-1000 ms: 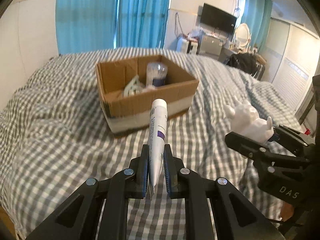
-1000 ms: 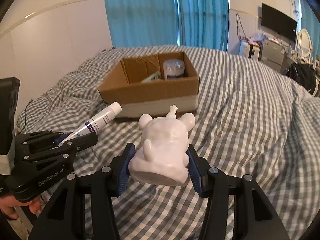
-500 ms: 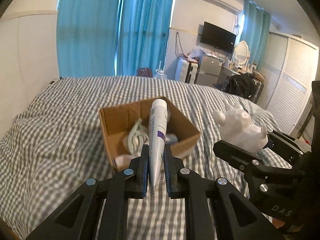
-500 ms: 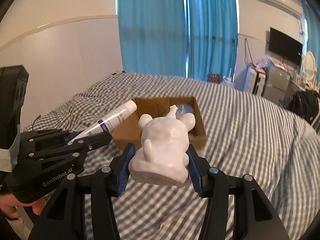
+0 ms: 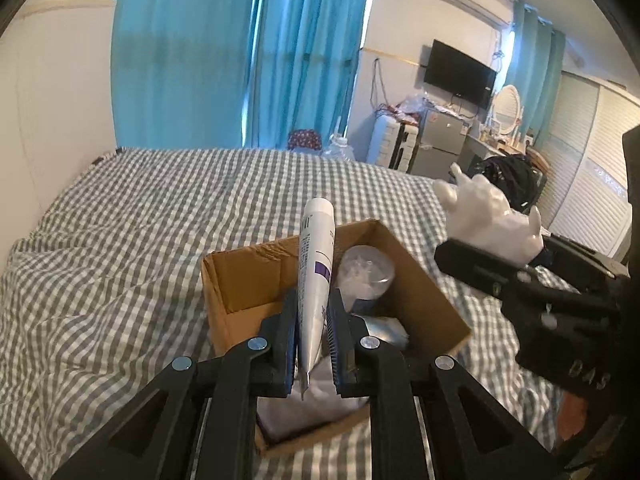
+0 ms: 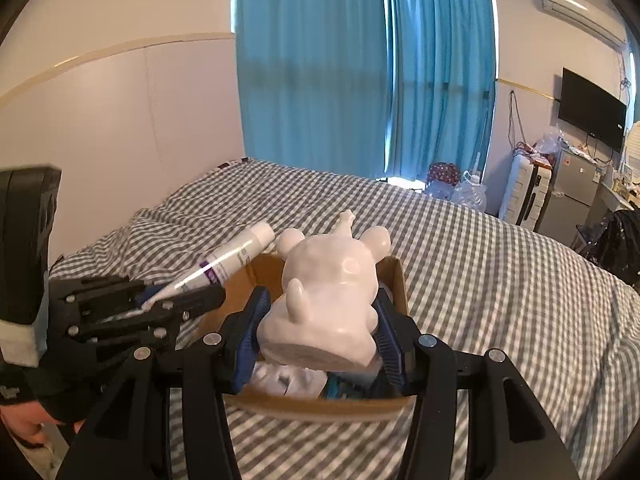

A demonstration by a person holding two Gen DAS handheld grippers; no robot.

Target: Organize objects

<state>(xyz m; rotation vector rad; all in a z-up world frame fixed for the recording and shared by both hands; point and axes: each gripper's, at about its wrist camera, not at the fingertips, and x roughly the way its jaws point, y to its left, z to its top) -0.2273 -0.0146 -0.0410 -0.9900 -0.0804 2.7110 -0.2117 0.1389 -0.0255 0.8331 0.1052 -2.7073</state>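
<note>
A: Where's the white plastic squeeze tube with the purple band (image 5: 315, 276)?

B: Clamped near its crimped end by the left gripper (image 5: 313, 334), jaws narrow on it, cap pointing up and away. It hangs over the open brown cardboard box (image 5: 430, 300), above the box's near left part.

A: And the other load?

B: The glossy white animal figurine (image 6: 330, 292), ears forward, base toward the camera. The right gripper (image 6: 320, 334) has its blue pads pressed on both flanks. It sits above the box's near edge, toward the right wall.

A: Box contents?

B: A clear round-lidded jar (image 5: 366, 274) by the far right wall and crumpled white packets (image 5: 384, 330) along the near side. The rest is hidden behind the fingers. The box rests on the grey-and-white checked bedspread (image 5: 120, 248), roughly mid-bed.

A: The step, in your judgement?

B: Dropping both into the box. Best to lower each below the rim before spreading the jaws. The tube should lie flat along the left wall, where bare cardboard shows. The figurine is bulky and slick, so I'd set it on the packets, not the jar, and keep the two grippers apart while releasing.
</note>
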